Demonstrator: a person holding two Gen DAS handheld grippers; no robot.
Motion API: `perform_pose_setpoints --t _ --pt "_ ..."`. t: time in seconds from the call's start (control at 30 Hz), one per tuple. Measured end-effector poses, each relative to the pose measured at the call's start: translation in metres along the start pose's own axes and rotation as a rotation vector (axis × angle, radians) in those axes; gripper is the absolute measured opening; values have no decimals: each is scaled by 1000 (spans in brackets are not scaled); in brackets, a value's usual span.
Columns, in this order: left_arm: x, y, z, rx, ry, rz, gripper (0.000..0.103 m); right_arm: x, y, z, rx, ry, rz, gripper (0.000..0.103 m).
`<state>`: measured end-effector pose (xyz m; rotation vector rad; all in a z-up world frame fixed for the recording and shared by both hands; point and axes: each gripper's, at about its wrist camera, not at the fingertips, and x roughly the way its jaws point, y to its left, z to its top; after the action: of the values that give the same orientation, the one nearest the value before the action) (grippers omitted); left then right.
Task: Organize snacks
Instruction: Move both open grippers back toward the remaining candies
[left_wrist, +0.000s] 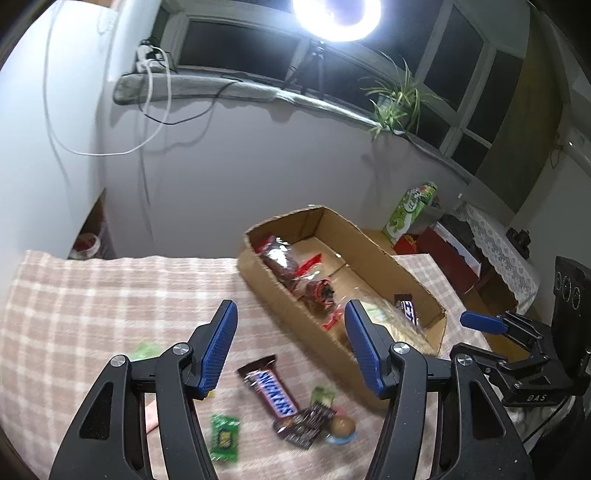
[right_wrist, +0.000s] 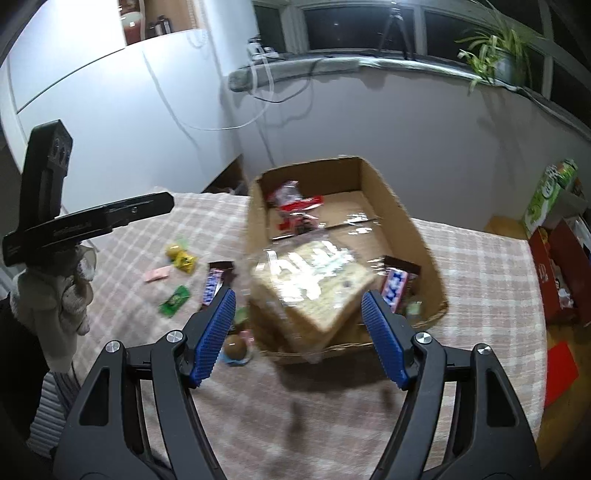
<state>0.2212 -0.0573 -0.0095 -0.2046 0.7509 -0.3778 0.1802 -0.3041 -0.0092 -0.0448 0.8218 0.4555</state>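
A: Jaw status?
B: Left gripper (left_wrist: 291, 347) jaws spread, empty, above the Snickers bar (left_wrist: 272, 391) on the checked tablecloth (left_wrist: 110, 295). Right gripper (right_wrist: 299, 336) jaws spread, empty, before the bagged bread (right_wrist: 314, 291).
A: Snack locations?
B: Bread lies inside the cardboard box (right_wrist: 406, 221); green candy (left_wrist: 224, 437) lies on the table outside it.

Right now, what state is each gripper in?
Left gripper: open, holding nothing.
Right gripper: open, holding nothing.
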Motion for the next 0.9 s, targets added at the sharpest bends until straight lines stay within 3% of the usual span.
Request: perform_pose_setpoints --t 0.4,0.7,0.8,0.83,0.9 --pt "-33 45 -26 -60 -1 59 60 15 54 -2 -57 45 102 74" --pt "-34 70 -55 -72 58 88 59 52 82 2 -11 138 200 74" --pt "-30 80 -62 -80 89 86 52 68 84 6 50 178 240 74" --pt "-28 82 -63 -81 98 83 52 73 83 7 69 188 247 73" --pt "-24 90 -67 -90 123 71 48 82 84 9 95 205 242 59"
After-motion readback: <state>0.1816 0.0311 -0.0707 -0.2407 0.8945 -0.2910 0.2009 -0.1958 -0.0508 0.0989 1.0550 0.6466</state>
